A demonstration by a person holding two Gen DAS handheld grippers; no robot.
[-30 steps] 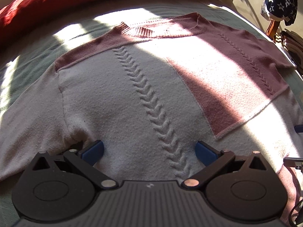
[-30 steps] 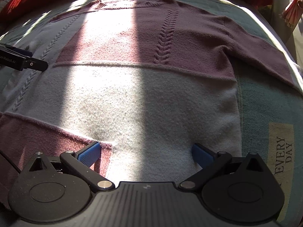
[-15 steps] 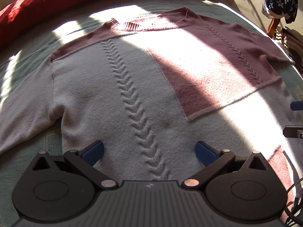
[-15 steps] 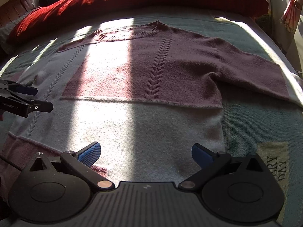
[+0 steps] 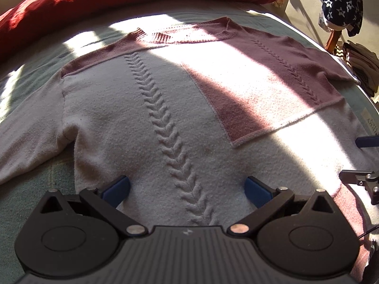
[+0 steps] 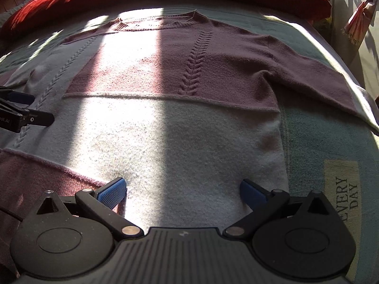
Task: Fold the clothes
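A knit sweater (image 5: 132, 118) in cream and mauve blocks, with raised cable braids, lies spread flat on the bed, its collar at the far side. Both sleeves stretch out sideways; the mauve one (image 6: 319, 80) shows in the right wrist view. My left gripper (image 5: 187, 189) hovers open over the cream lower left part, nothing between its blue pads. Over the cream lower right part (image 6: 189, 130), my right gripper (image 6: 182, 191) is open too and holds nothing. Each gripper appears at the other view's edge: the right gripper (image 5: 362, 158), the left gripper (image 6: 28, 108).
A green blanket (image 6: 319, 130) with an "EVERY DAY" label (image 6: 345, 196) covers the bed. Red bedding (image 5: 118, 0) lies along the far side. Beyond the bed's right edge are a star-print cloth (image 5: 338, 0) and stacked clothes (image 5: 362, 66).
Both grippers have drawn back from the sweater, so more of it and the red bedding shows. Both stay open. The sweater has not moved.
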